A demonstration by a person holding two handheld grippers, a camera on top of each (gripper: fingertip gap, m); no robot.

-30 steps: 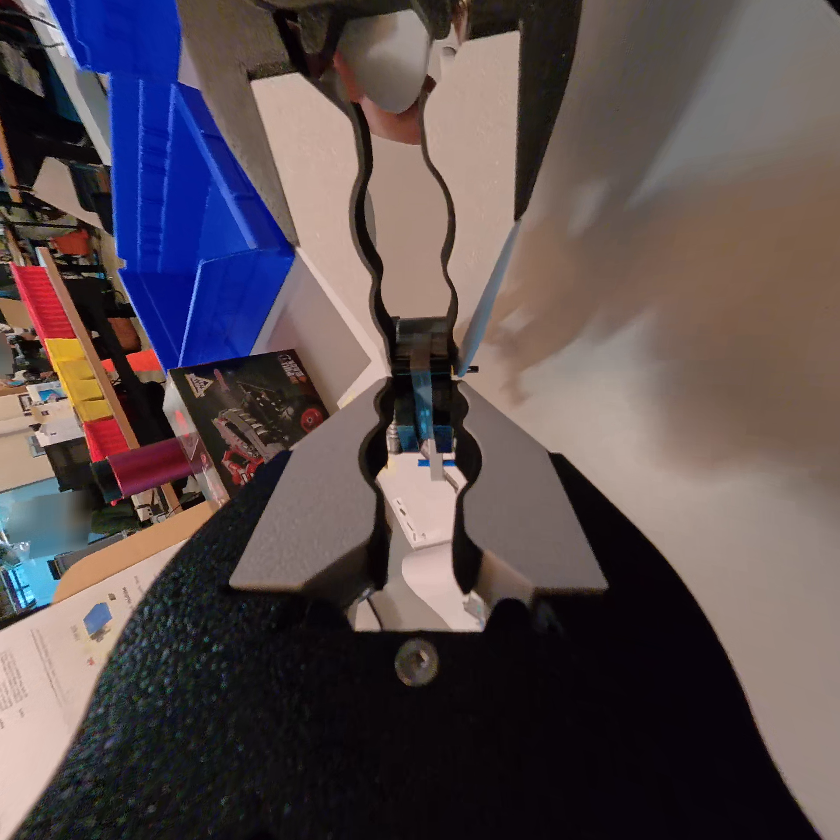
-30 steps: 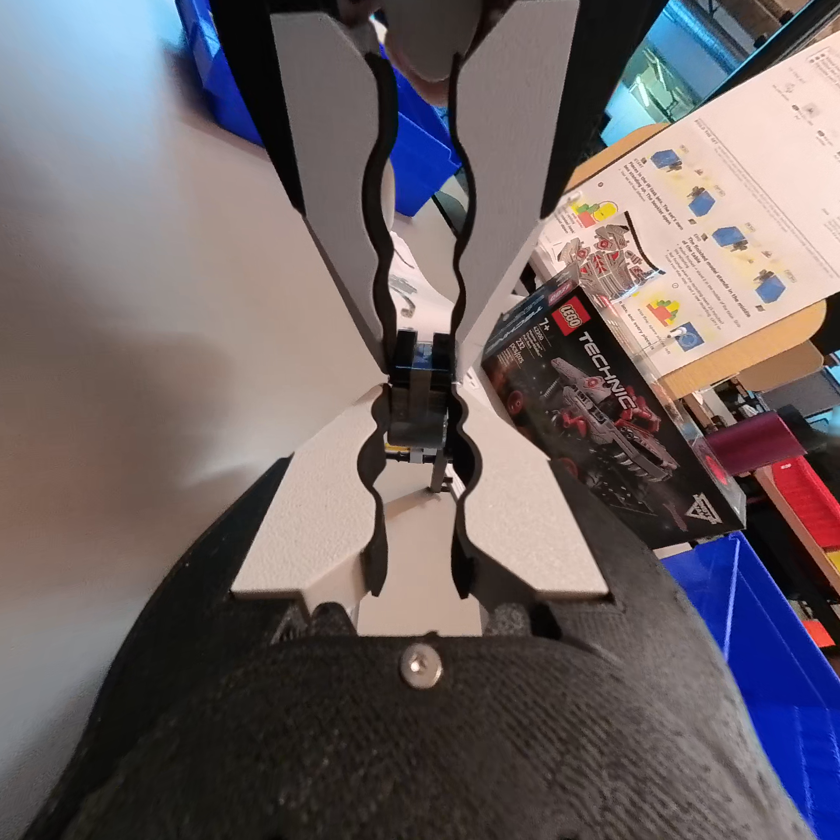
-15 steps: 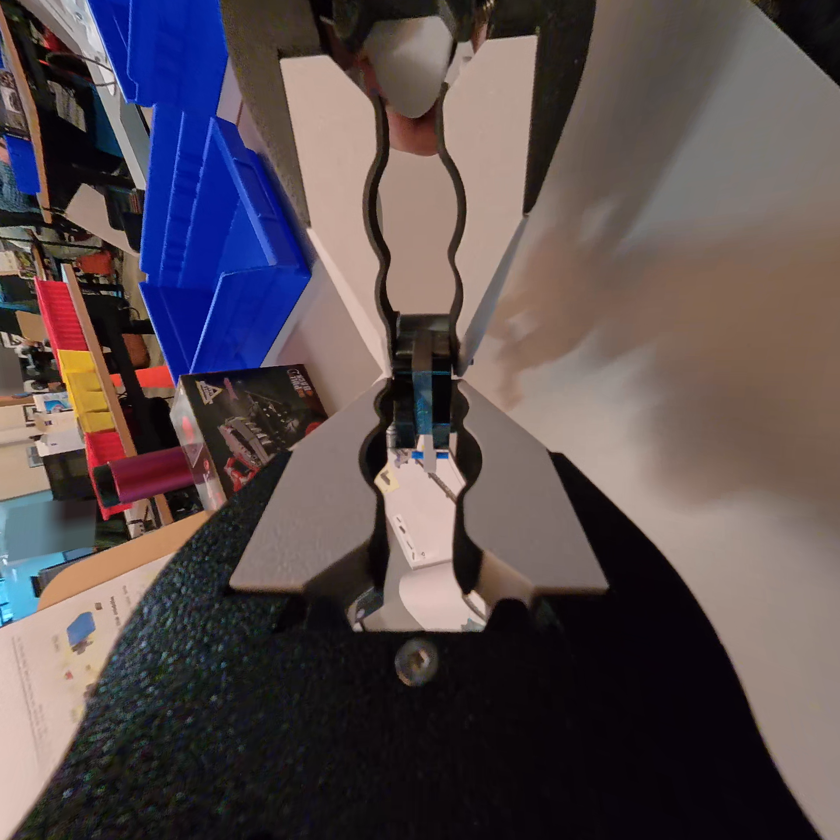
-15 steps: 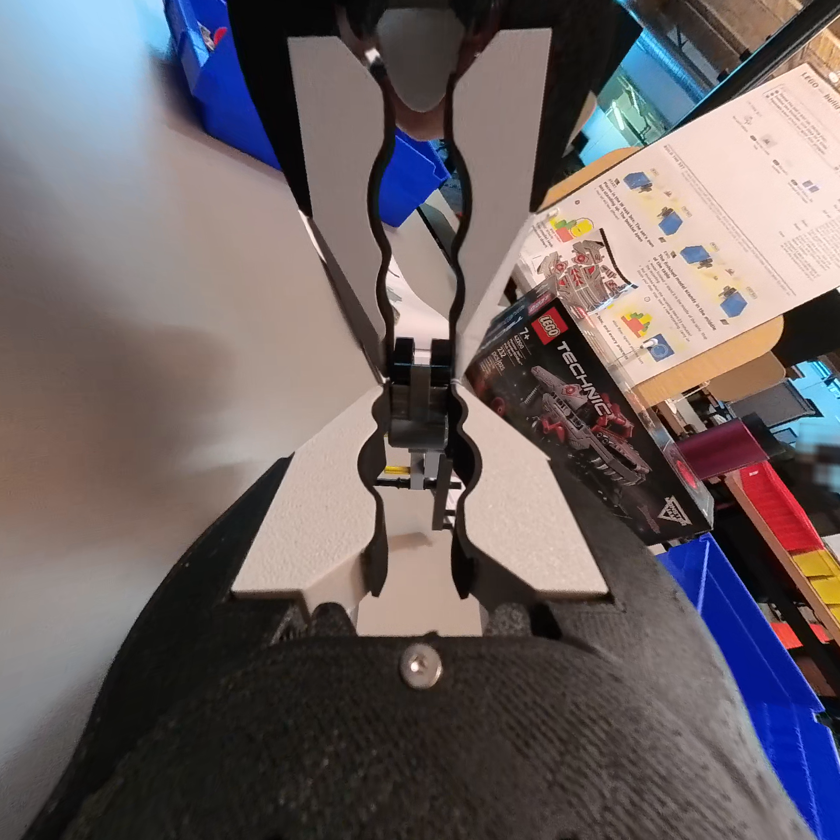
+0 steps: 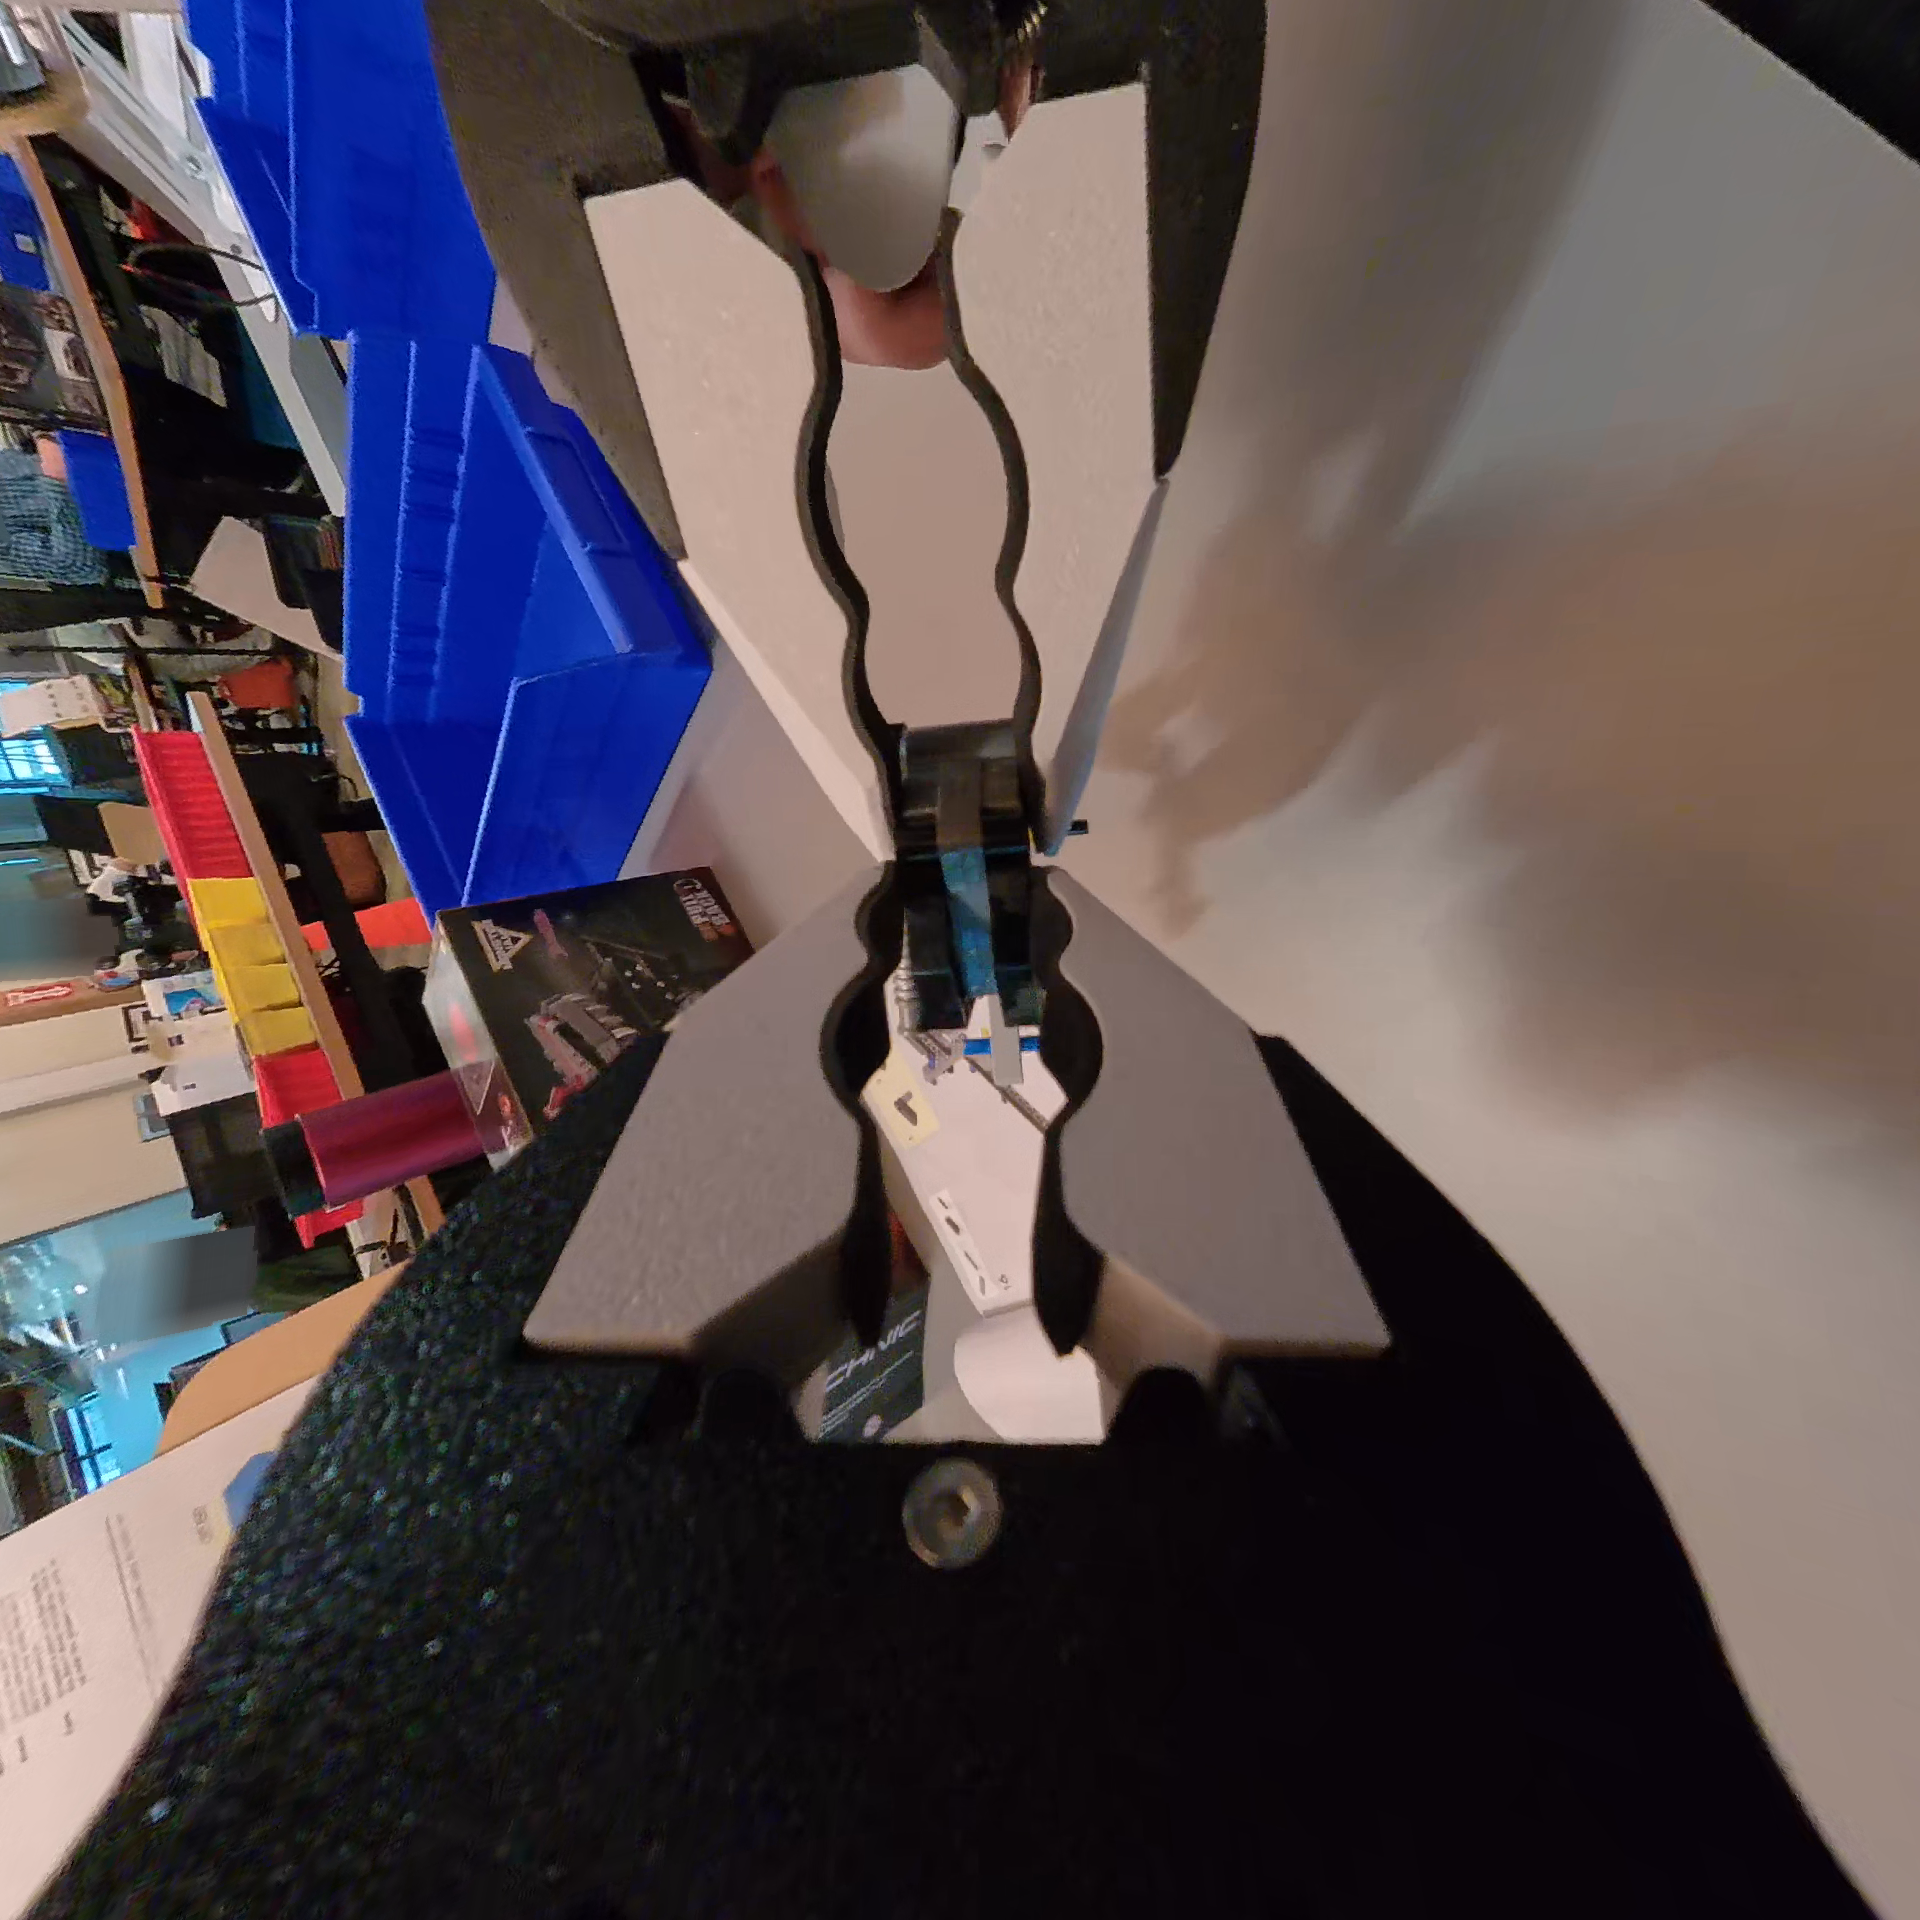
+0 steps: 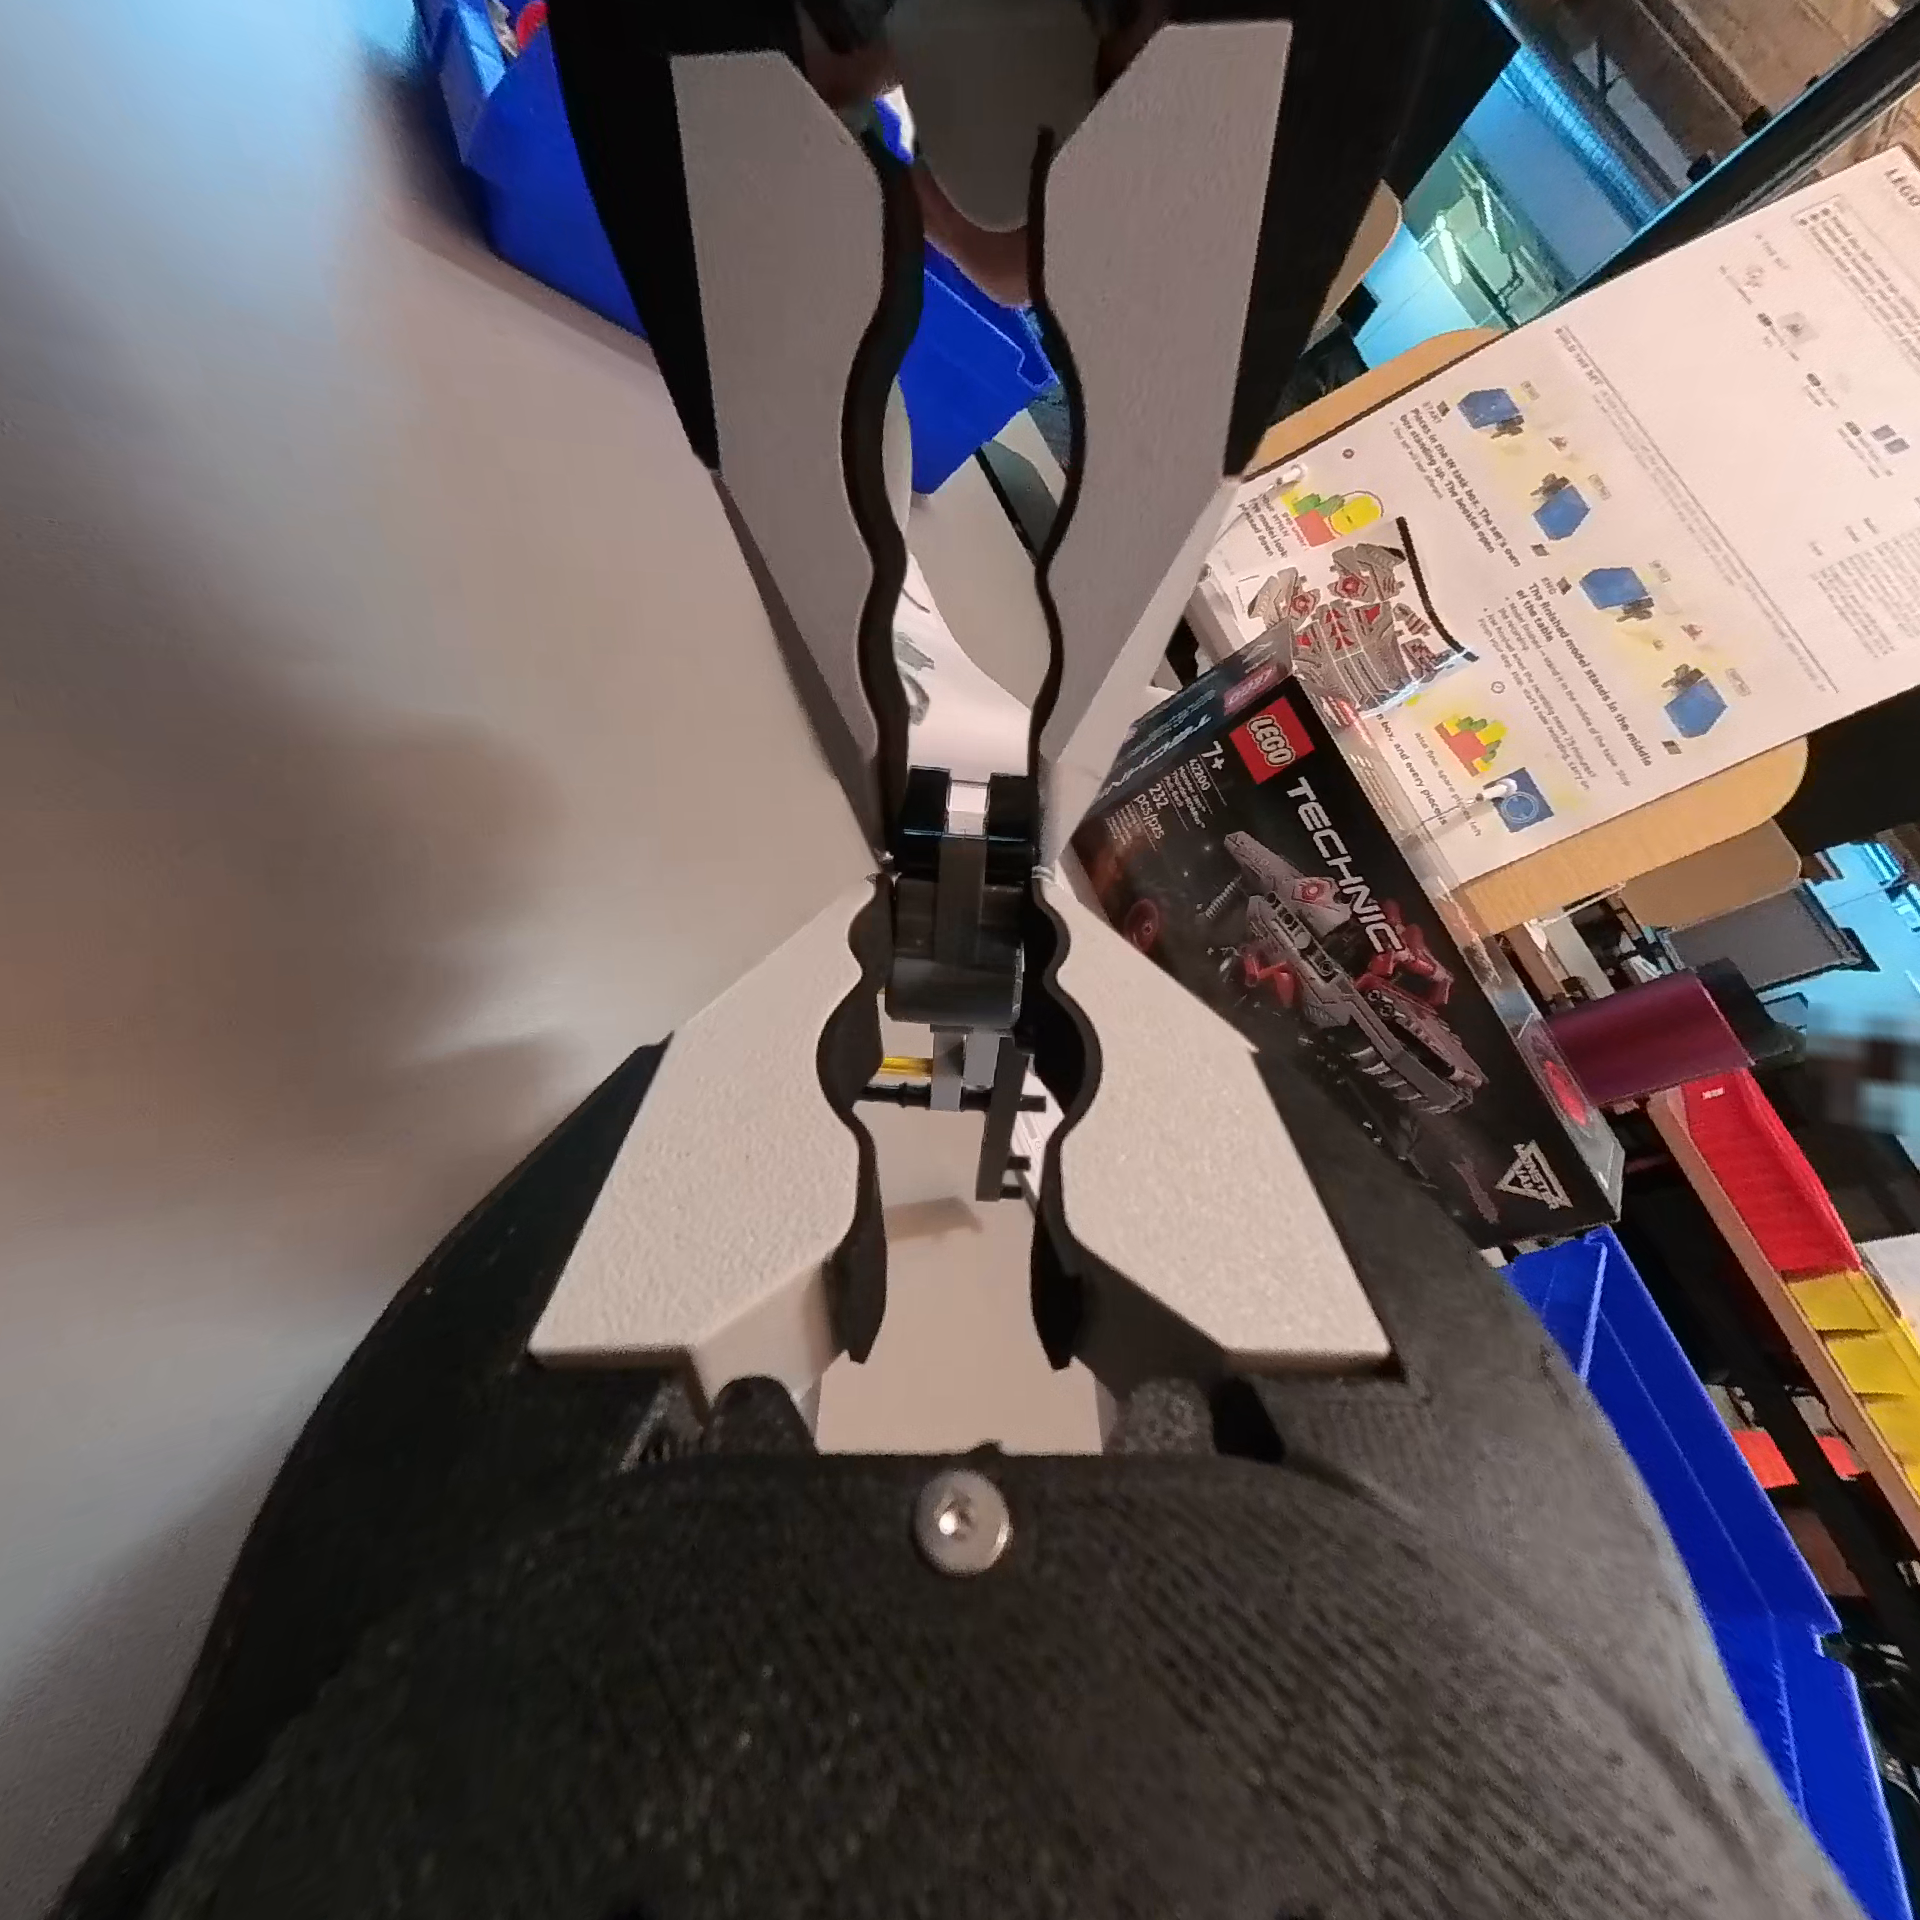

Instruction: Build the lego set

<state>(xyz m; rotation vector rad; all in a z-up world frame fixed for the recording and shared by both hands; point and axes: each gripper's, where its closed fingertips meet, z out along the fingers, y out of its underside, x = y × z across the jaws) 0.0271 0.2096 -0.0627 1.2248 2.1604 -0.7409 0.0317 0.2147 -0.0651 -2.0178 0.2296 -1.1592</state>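
A small lego assembly (image 5: 951,935) of black, dark grey and blue parts hangs in the air above the white table (image 5: 1558,1351). My left gripper (image 5: 961,883) is shut on its near end. My right gripper (image 5: 966,821) comes in from the top of the left wrist view, tip to tip with the left, and is shut on the far end. In the right wrist view, my right gripper (image 6: 961,883) clamps the dark grey part of the assembly (image 6: 951,945), and my left gripper (image 6: 961,821) holds the black part from above. A thin grey beam and black pins hang off the assembly.
The dark lego box (image 6: 1351,935) stands on the table edge and also shows in the left wrist view (image 5: 592,977). Blue bins (image 5: 499,623) line the table's side. A printed instruction sheet (image 6: 1610,520) hangs behind the box. A maroon cylinder (image 6: 1652,1039) and red and yellow bins (image 5: 229,914) sit beyond. Both grippers' tips are close together, under 4 cm apart.
Both grippers keep their grip on the assembly and have turned slightly together. The background has slid in both views. More of the grey beam and pins shows below the right gripper's tips.
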